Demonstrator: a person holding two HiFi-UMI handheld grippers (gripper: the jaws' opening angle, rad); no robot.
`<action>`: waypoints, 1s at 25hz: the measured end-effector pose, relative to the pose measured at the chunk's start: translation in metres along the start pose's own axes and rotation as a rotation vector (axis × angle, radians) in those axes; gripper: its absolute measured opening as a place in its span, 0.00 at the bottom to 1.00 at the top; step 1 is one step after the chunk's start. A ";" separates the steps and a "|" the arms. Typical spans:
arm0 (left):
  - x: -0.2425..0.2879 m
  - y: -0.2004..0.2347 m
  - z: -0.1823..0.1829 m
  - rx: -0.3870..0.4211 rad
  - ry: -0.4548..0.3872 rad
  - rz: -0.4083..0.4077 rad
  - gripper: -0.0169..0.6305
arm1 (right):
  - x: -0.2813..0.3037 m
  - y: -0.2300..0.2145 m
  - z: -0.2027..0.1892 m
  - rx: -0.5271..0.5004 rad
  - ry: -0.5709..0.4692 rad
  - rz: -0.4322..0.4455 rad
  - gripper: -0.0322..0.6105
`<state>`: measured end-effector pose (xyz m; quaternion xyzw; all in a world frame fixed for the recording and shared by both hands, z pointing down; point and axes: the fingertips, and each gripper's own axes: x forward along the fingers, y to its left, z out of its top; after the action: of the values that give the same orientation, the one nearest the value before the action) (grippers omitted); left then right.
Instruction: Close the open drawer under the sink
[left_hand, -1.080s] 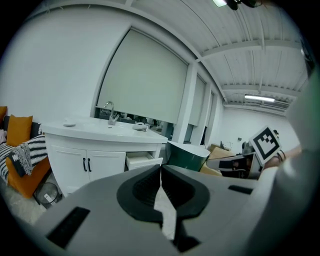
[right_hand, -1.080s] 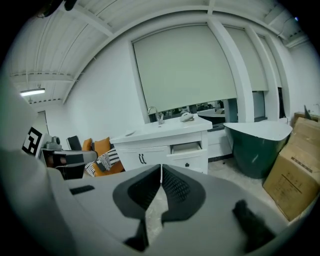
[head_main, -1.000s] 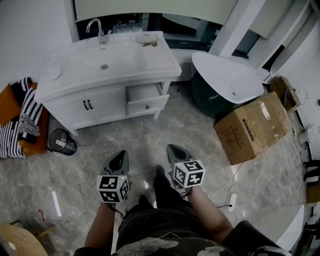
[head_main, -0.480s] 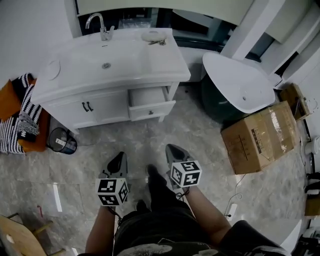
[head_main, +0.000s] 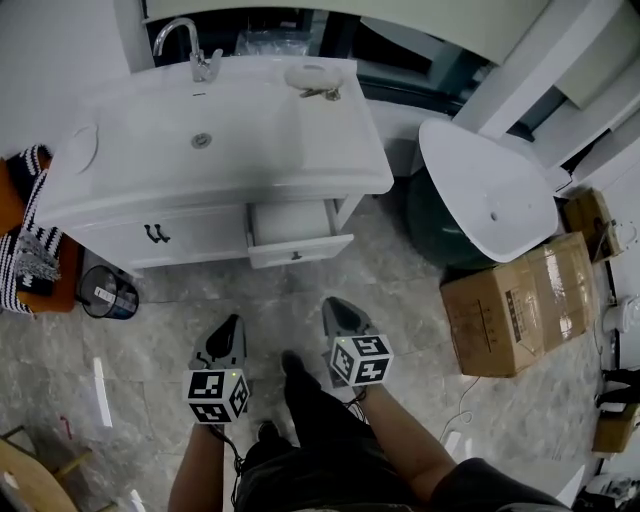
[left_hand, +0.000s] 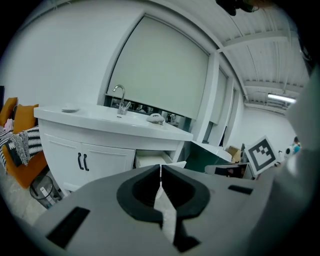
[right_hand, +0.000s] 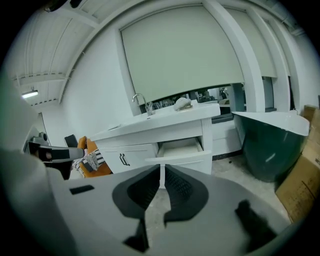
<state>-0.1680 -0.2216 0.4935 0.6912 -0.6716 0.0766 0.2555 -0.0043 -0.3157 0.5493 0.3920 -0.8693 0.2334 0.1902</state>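
Two grippers, left (head_main: 229, 328) and right (head_main: 339, 310), hang over the stone floor (head_main: 420, 330), jaws closed and empty. Beyond them, the one drawer (head_main: 297, 232) under the sink (head_main: 200, 135) stands pulled out, showing a white bottom, right of two cabinet doors (head_main: 150, 240). One taped cardboard box (head_main: 520, 300) sits at right.

L tool (left_hand: 160, 169) tips together, empty; open drawer (left_hand: 148, 159) beyond, under sink (left_hand: 107, 118)

A white vanity (head_main: 190, 238) was stood on the grey marbled floor (head_main: 300, 300) at 12 o'clock. A cardboard box (head_main: 520, 305) was set at 3 o'clock, a small bin (head_main: 103, 296) at 9 o'clock.
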 end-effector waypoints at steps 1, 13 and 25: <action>0.009 0.005 0.000 -0.003 0.003 0.007 0.06 | 0.010 -0.004 -0.001 0.003 0.010 0.000 0.09; 0.104 0.056 -0.043 -0.078 0.075 0.082 0.06 | 0.126 -0.043 -0.056 -0.010 0.159 -0.030 0.18; 0.151 0.074 -0.090 -0.103 0.128 0.112 0.06 | 0.206 -0.068 -0.094 0.009 0.205 -0.039 0.30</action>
<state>-0.2056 -0.3122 0.6572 0.6322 -0.6945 0.1003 0.3286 -0.0657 -0.4257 0.7498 0.3838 -0.8363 0.2725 0.2810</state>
